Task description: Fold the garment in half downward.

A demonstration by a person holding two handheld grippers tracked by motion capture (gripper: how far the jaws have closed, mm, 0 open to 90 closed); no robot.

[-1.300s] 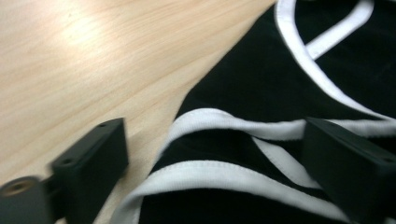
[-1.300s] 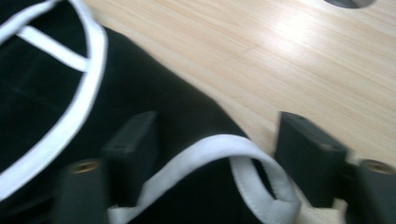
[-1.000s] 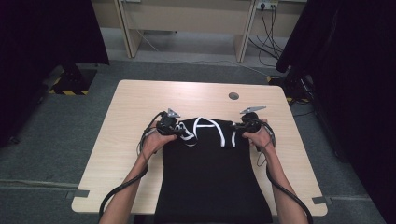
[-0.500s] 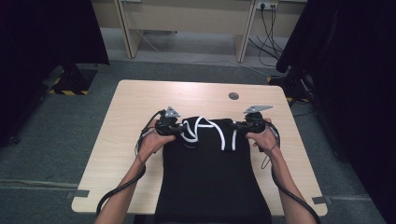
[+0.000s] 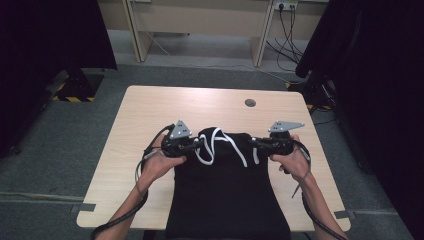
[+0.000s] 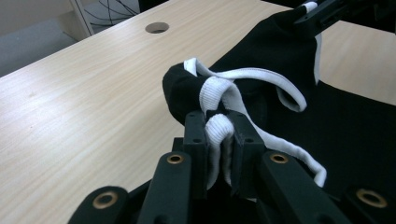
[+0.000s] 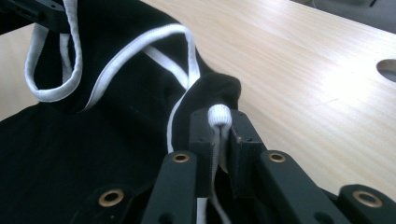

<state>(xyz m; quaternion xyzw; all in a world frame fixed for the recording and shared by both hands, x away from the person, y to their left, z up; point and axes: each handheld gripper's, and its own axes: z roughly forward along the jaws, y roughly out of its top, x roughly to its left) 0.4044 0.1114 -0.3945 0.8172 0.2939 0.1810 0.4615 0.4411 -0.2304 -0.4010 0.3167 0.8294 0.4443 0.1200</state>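
Garment, black with white trim, draped over near table edge, top end lifted. Left gripper clamped on white ribbed trim at one corner, jaws just closing. Right gripper clamped on opposite trim corner. Wooden table beyond, round hole far side.

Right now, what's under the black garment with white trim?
Under the black garment with white trim lies the light wooden table, bare around it. Whatever sits beneath the cloth is covered; its near end hangs past the table's edge.
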